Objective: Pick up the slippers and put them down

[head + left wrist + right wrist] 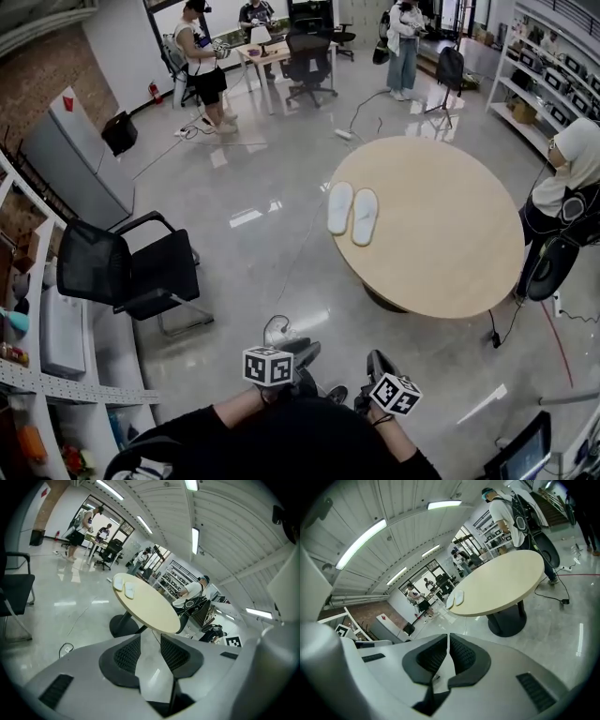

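Two white slippers (pixel 352 213) lie side by side near the left edge of a round beige table (pixel 441 225). They show small and far off in the left gripper view as the slippers (pixel 124 588) and in the right gripper view as the slippers (pixel 455 598). My left gripper (pixel 305 356) is held low in the head view, well short of the table, jaws open with nothing between them (pixel 151 651). My right gripper (pixel 373 364) hangs beside it, jaws shut and empty (pixel 448 654).
A black office chair (pixel 131 270) stands on the glossy floor to the left. A cable (pixel 274 328) lies on the floor just ahead. A person (pixel 567 187) stands at the table's right. Other people and desks are at the far end; shelves (pixel 37 356) line the left.
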